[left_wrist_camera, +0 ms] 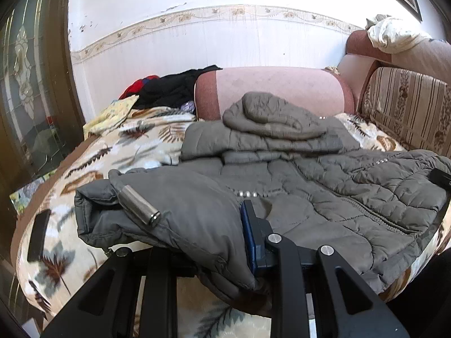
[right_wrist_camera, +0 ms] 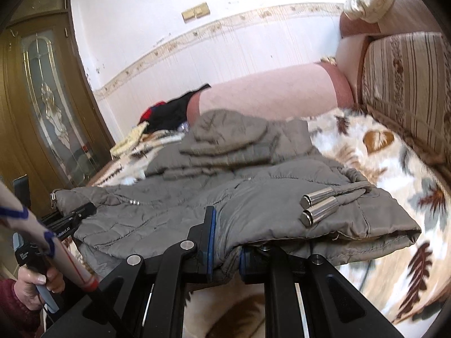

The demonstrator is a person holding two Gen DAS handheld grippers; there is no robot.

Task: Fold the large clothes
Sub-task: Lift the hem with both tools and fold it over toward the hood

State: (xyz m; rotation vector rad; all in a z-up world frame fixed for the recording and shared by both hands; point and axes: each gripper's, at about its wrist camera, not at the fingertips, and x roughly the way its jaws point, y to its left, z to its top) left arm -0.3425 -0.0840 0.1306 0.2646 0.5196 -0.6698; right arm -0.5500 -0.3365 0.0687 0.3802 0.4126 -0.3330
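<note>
A grey quilted hooded jacket point(left_wrist_camera: 324, 186) lies spread on the sofa's leaf-patterned blanket point(left_wrist_camera: 118, 143), hood and folded sleeves toward the back. My left gripper point(left_wrist_camera: 222, 253) is shut on the jacket's hem at its near left corner; fabric drapes over the left finger and a metal cord end point(left_wrist_camera: 139, 205) lies on top. My right gripper point(right_wrist_camera: 225, 256) is shut on the jacket's point(right_wrist_camera: 253, 205) hem at the near right corner, next to two metal cord ends point(right_wrist_camera: 318, 209). The left gripper also shows in the right wrist view point(right_wrist_camera: 81, 211), at the jacket's left corner.
A pile of black and red clothes point(left_wrist_camera: 169, 90) lies at the back left by the pink sofa arm point(left_wrist_camera: 273, 90). A dark phone point(left_wrist_camera: 38, 235) lies on the blanket's left edge. A striped back cushion point(left_wrist_camera: 408, 104) stands right. A wooden glass door point(right_wrist_camera: 42, 107) is at left.
</note>
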